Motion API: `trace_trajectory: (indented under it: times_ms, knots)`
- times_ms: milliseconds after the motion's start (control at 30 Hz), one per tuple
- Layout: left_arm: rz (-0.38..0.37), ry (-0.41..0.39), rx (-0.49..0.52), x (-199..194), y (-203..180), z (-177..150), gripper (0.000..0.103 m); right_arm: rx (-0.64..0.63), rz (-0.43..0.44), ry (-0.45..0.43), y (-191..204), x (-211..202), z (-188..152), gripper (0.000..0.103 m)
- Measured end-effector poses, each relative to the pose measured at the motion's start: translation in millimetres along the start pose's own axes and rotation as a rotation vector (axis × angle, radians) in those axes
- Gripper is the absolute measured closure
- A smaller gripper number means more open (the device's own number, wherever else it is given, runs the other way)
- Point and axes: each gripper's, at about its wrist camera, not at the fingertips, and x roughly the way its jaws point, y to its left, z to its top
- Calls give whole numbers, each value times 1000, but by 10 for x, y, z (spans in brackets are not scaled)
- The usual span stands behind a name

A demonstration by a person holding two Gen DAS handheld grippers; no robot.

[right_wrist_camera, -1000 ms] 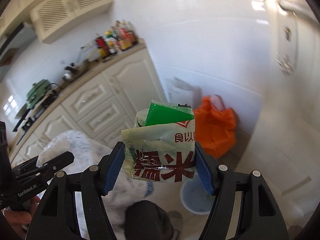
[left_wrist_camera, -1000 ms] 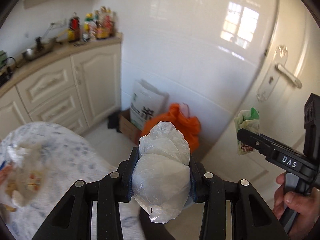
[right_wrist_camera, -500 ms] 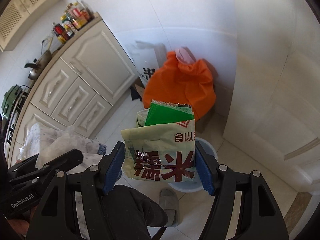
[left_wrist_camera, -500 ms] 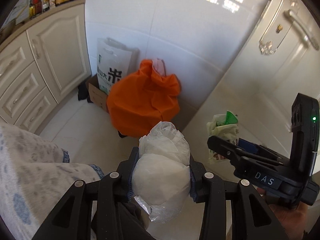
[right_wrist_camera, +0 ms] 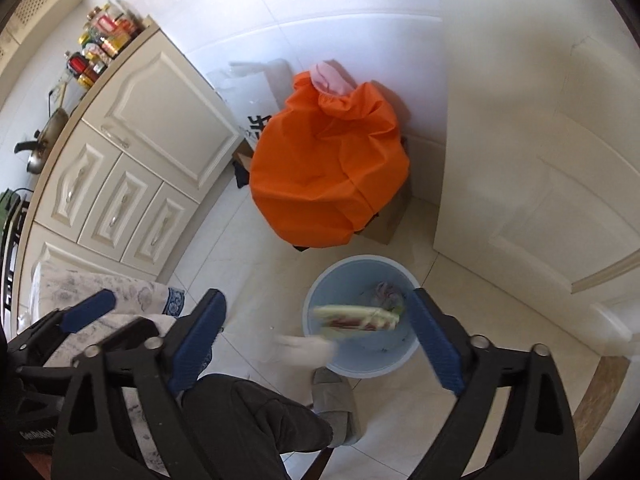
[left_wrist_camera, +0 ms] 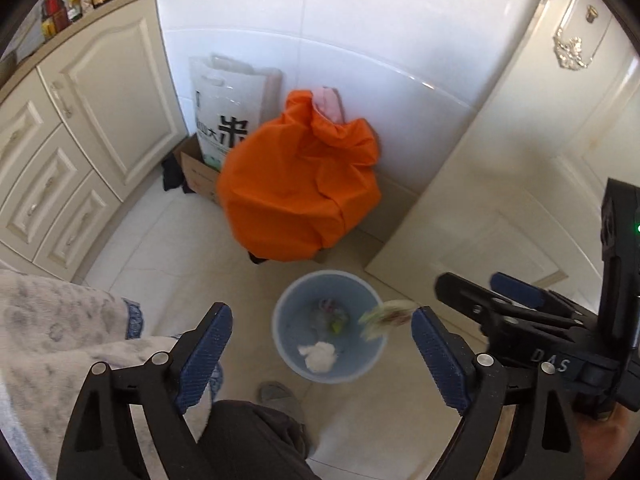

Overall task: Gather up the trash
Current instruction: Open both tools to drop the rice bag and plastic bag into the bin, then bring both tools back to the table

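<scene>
A light blue trash bin (left_wrist_camera: 286, 350) (right_wrist_camera: 320, 286) stands on the floor below both grippers. My left gripper (left_wrist_camera: 322, 330) is open and empty above it. The white plastic wad (left_wrist_camera: 318, 354) is in the bin in the left wrist view; in the right wrist view it is a white blur (right_wrist_camera: 306, 346) at the bin's rim. My right gripper (right_wrist_camera: 316, 316) is open and empty. The green and red snack wrapper (right_wrist_camera: 354, 318) (left_wrist_camera: 384, 316) is in mid-air over the bin mouth. Other crumpled trash (right_wrist_camera: 386, 294) lies in the bin.
An orange bag (left_wrist_camera: 298, 188) over a cardboard box sits behind the bin by the tiled wall. A white paper sack (left_wrist_camera: 226, 116) stands beside it. Cream cabinets (left_wrist_camera: 60, 140) are at left, a door (left_wrist_camera: 540, 160) at right. My leg and slipper (right_wrist_camera: 334, 404) are by the bin.
Both grippers tilted down over the bin and opened. The plastic wad left my left gripper and the snack wrapper left my right gripper; both are dropping into the bin.
</scene>
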Motion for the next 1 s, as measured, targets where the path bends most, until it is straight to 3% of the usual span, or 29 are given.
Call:
trace_trajectory:
  times_ms: [133,467,1000]
  knots:
    - [30,-39,-10,-137,6,-59,11,4,-5,-14,20,-83,-20,0]
    - [77,-192,-59,-909,137,-418,4,-17,8,-60,285,-395,-48,0]
    - [112,-446,-207,-2573,784,-1488,1,-206,127,-215,1476,-1275,-146,0]
